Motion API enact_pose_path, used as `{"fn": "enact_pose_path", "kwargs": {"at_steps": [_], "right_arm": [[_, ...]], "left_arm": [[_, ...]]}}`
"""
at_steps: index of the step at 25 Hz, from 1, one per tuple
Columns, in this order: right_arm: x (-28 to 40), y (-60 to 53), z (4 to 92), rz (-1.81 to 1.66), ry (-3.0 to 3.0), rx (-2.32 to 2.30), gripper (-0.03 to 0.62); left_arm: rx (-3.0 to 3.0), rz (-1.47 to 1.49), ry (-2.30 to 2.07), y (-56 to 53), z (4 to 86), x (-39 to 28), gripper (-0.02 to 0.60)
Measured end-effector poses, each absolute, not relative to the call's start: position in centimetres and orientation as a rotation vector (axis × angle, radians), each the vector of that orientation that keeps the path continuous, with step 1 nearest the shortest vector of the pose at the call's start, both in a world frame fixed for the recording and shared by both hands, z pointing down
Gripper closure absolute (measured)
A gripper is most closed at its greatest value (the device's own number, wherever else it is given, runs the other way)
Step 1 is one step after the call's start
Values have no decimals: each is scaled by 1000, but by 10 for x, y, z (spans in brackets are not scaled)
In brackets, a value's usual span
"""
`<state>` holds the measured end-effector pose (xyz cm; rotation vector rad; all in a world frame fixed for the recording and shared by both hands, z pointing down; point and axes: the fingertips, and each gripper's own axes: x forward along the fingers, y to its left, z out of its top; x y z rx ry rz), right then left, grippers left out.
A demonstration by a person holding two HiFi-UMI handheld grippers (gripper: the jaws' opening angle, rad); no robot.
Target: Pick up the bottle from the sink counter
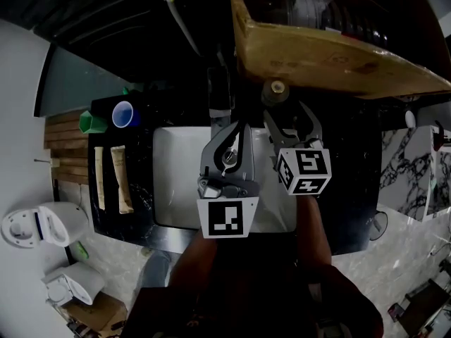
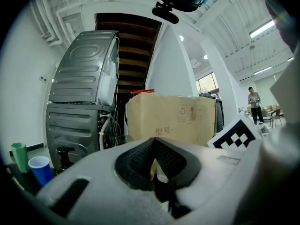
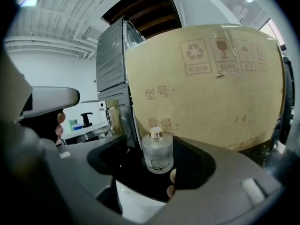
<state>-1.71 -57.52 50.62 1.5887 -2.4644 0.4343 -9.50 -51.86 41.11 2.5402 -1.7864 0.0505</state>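
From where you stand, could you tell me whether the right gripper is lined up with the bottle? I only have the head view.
Observer: Yes. In the right gripper view the bottle stands upright, framed in the gap between the jaws of the right gripper.
Operator: Are the pads pressing on it?
Observer: No. The jaws stand wide apart, with a clear gap at the bottle's left in that view.
Operator: And the left gripper, please?
Observer: The left gripper has its jaws together, with nothing held between them.
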Motion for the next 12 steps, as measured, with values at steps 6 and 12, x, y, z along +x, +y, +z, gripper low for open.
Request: {"fn": "enact_pose_path", "kwargs": {"at_steps": [6, 12], "right_arm": [[-20, -593, 526, 463, -2435, 1570, 243], [-23, -605, 543, 474, -2416, 1548, 227]], "left_arm": [[2591, 156, -1726, -517, 419, -83, 578], [2518, 113, -1699, -516, 428, -78, 578]]}}
